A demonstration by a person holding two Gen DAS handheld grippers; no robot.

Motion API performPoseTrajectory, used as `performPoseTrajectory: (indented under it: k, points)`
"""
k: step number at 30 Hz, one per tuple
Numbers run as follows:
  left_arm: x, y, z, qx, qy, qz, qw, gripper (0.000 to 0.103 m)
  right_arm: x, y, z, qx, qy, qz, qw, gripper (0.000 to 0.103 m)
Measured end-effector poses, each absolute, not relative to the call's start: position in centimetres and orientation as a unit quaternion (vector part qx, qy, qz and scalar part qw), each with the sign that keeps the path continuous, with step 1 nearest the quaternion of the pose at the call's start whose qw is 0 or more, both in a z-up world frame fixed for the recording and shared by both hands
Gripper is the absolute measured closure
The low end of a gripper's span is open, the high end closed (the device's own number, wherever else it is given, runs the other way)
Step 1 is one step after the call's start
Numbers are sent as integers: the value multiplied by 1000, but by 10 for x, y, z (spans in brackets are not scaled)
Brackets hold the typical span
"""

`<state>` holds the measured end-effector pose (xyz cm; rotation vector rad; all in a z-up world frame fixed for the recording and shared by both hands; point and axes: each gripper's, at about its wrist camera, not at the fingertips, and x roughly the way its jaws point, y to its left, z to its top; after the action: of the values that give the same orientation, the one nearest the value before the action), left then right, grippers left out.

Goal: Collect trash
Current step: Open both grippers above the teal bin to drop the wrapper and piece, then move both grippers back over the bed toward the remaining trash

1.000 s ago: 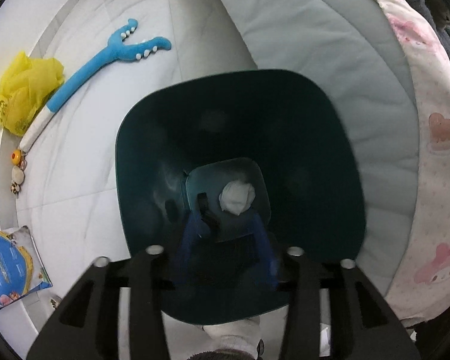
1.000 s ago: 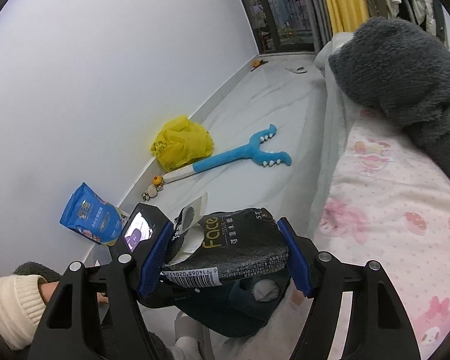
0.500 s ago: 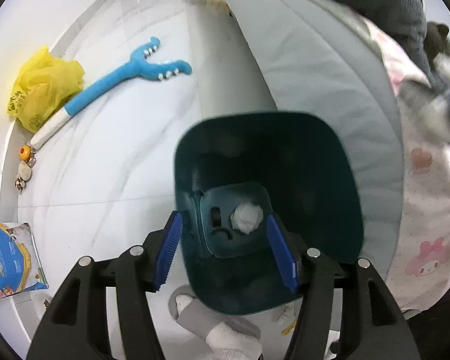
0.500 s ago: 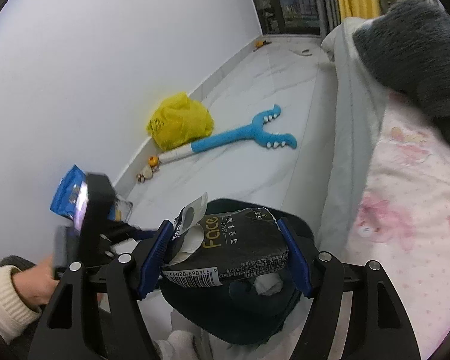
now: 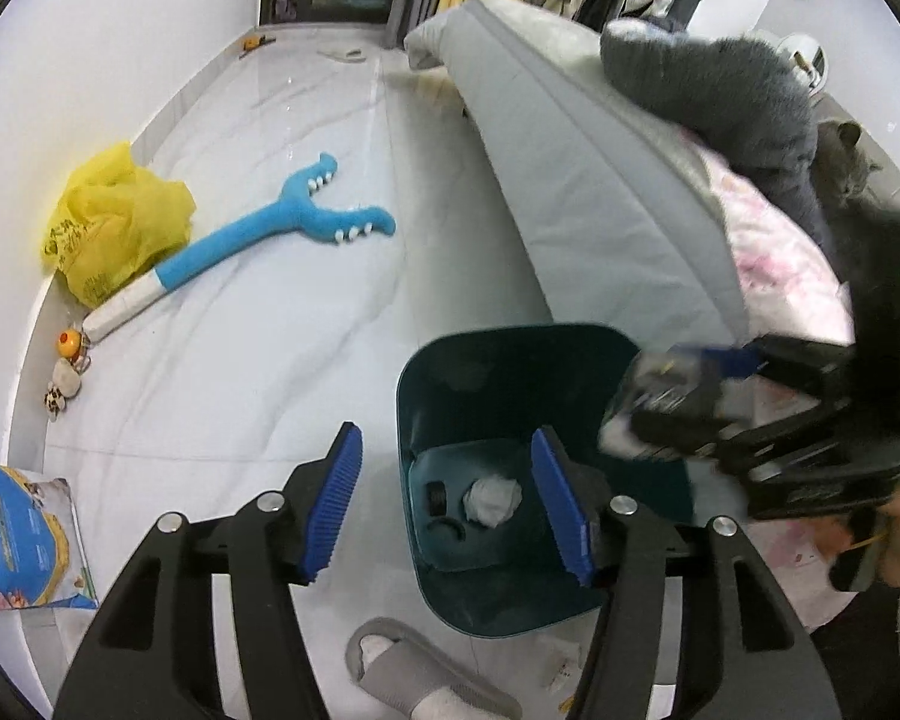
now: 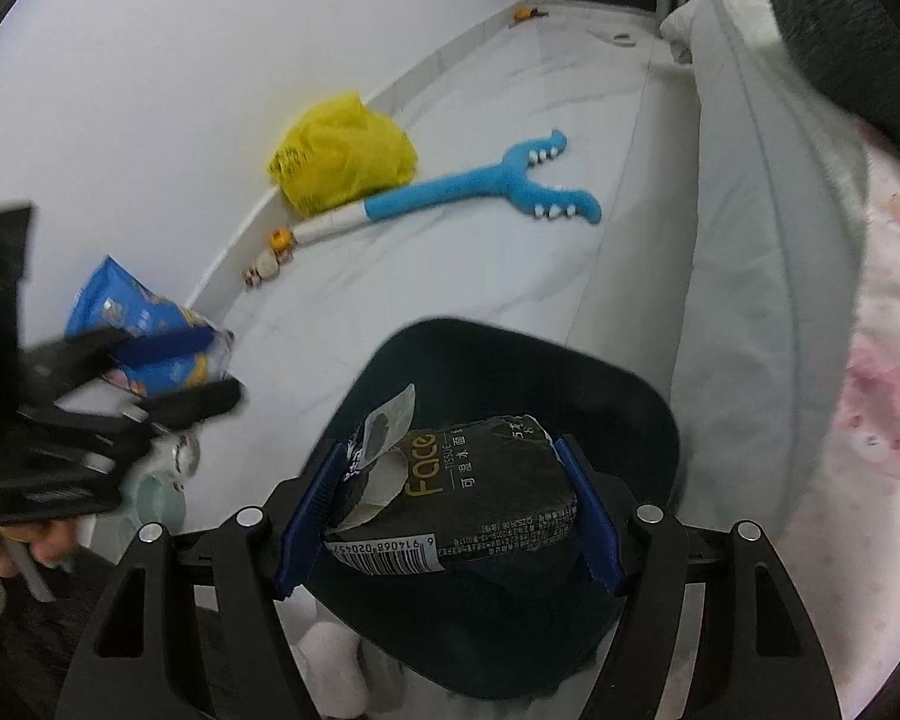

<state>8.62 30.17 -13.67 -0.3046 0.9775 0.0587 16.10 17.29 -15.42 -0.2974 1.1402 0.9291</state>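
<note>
A dark teal trash bin [image 5: 486, 372] stands on the white floor beside the bed; a crumpled white tissue [image 5: 492, 498] lies at its bottom. My left gripper [image 5: 450, 504] is open and empty, above the bin's near left rim. My right gripper [image 6: 450, 516] is shut on a black tissue pack [image 6: 468, 498] and holds it over the bin's [image 6: 510, 360] opening. The right gripper with the pack [image 5: 672, 408] also shows in the left wrist view, at the bin's right rim.
A yellow plastic bag [image 5: 114, 222], a blue plush toy [image 5: 270, 234] and a blue snack bag [image 5: 18, 540] lie on the floor by the wall. The bed [image 5: 600, 192] with a grey blanket lies to the right. A grey slipper [image 5: 414, 672] is near the bin.
My left gripper pulled back and left out of the bin. My right gripper moved the black tissue pack over the bin's opening.
</note>
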Motion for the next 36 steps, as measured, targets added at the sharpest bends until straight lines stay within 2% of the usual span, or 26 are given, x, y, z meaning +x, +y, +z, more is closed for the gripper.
performPoseTrajectory:
  k: [8, 19, 25, 36]
  points:
    - [81, 303, -107, -148, 428, 17, 892, 54, 151, 187, -186, -191, 545, 404, 709, 31]
    - [86, 296, -69, -139, 386, 5, 912, 54, 142, 185, -192, -226, 553, 393, 699, 21]
    - [89, 288, -51, -133, 368, 4, 920, 54, 141, 175, -174, -211, 541, 403, 708, 20]
    - [105, 263, -31, -124, 355, -1, 927, 53, 142, 136, -111, -150, 468, 448, 747, 18]
